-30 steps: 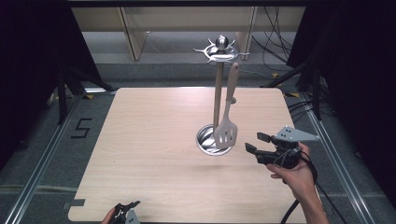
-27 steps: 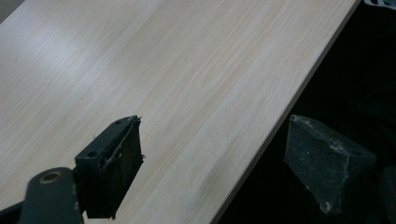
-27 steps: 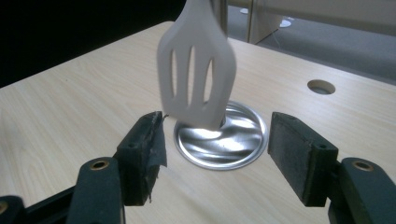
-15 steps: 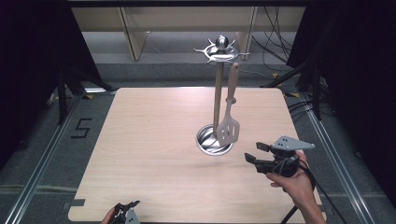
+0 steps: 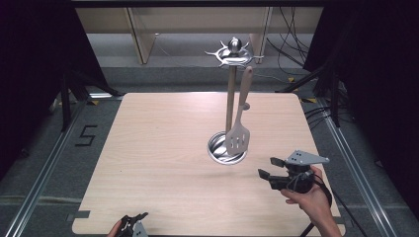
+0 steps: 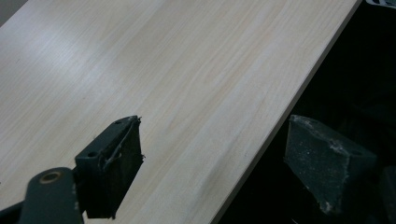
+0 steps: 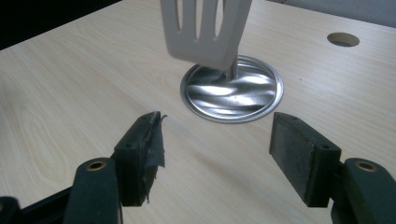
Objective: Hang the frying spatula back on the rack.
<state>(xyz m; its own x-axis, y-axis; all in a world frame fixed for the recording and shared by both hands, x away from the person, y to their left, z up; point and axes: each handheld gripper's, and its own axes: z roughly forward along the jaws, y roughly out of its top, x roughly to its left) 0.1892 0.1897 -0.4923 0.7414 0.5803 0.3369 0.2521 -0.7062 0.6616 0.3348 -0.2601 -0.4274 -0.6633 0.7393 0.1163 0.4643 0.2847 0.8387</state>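
Note:
A metal utensil stand (image 5: 230,98) rises from a round shiny base (image 5: 219,149) near the middle right of the wooden table (image 5: 148,148). A pale slotted spatula (image 5: 239,133) hangs from its top ring, blade just above the base (image 7: 232,89); the blade (image 7: 205,28) shows close up in the right gripper view. My right gripper (image 5: 269,168) is held in a hand at the table's front right, open and empty, pointing left toward the stand. My left gripper (image 5: 133,219) sits at the front edge, open and empty, one jaw over the table (image 6: 140,70) and one past its edge.
A round hole (image 7: 343,39) is cut in the tabletop beyond the base. Wooden furniture legs (image 5: 141,34) and cables (image 5: 291,54) lie on the floor behind the table. Metal rails (image 5: 44,168) run along both sides. A "5" mark (image 5: 85,136) is on the floor at left.
My right gripper has drawn back from the stand toward the table's front right, still open. The left gripper has stayed put.

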